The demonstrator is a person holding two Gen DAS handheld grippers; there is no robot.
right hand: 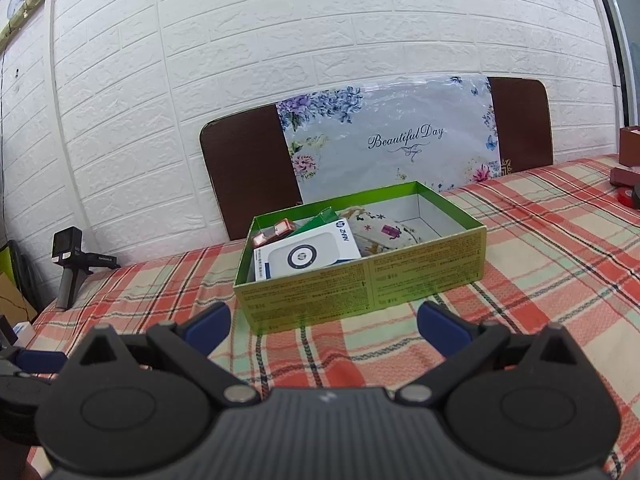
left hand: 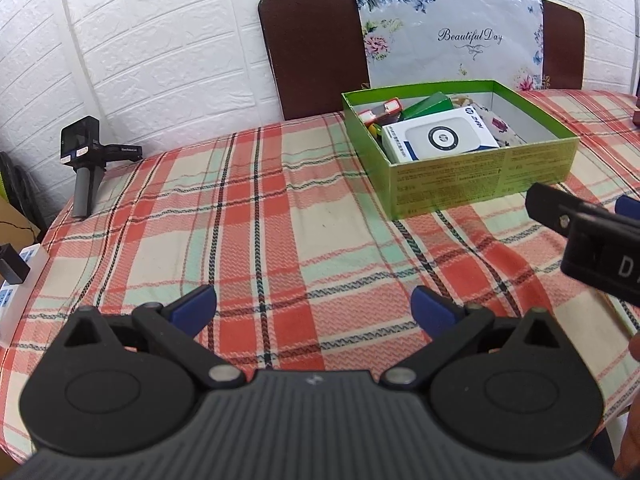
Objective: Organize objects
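Here green box [right hand: 360, 280] long axis left-right, open top up.

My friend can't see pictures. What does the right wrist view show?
An open green box sits on a plaid tablecloth, holding a white HP box and small items. The open right gripper points at it, empty.

Wall [right hand: 280, 40]: white, embossed brick pattern, evenly lit. Worktop [left hand: 280, 240]: covered in plaid cloth of red, cream and mint with dark lines. Brown board [right hand: 248, 168]: rounded corners, leaning upright against the wall at the worktop's far edge. Floral sheet [right hand: 392, 140]: pale, lettered "Beautiful Day", draped across the board's middle.
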